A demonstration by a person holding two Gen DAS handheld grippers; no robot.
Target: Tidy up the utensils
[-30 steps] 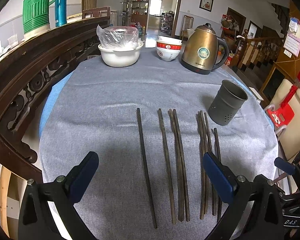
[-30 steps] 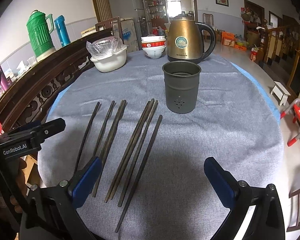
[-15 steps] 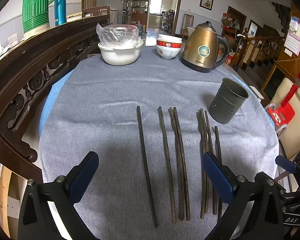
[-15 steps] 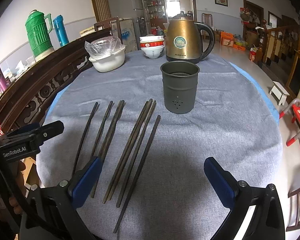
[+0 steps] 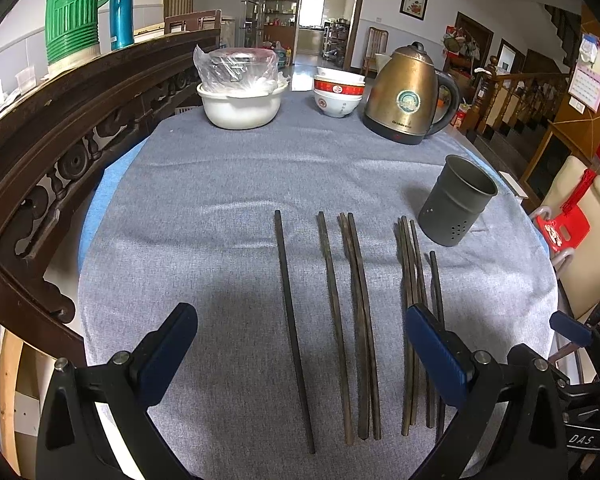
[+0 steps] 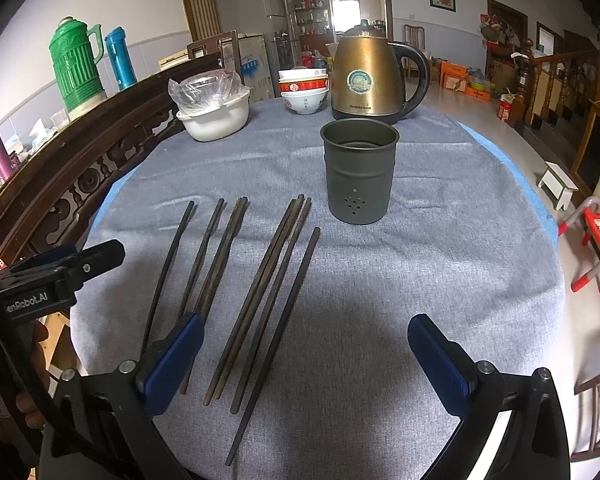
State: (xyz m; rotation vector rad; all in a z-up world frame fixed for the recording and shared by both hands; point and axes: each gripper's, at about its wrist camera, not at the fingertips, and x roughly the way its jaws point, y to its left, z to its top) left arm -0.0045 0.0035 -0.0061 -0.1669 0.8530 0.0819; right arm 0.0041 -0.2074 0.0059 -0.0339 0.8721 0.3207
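Several dark chopsticks (image 5: 356, 316) lie side by side on the grey tablecloth (image 5: 204, 240); they also show in the right wrist view (image 6: 260, 292). A dark grey metal holder cup (image 5: 456, 202) stands upright to their right, empty as far as I see, and shows in the right wrist view (image 6: 358, 170). My left gripper (image 5: 300, 344) is open and empty, low over the near ends of the chopsticks. My right gripper (image 6: 306, 356) is open and empty, over the rightmost chopsticks, short of the cup.
At the table's far side stand a white bowl with a plastic bag (image 5: 242, 98), stacked red-and-white bowls (image 5: 339, 94) and a brass kettle (image 5: 406, 96). A carved wooden rail (image 5: 60, 136) runs along the left. Chairs (image 5: 580, 216) stand at the right.
Both grippers have drifted slightly; the right one has moved a little closer to the cup. Nothing on the table has moved.
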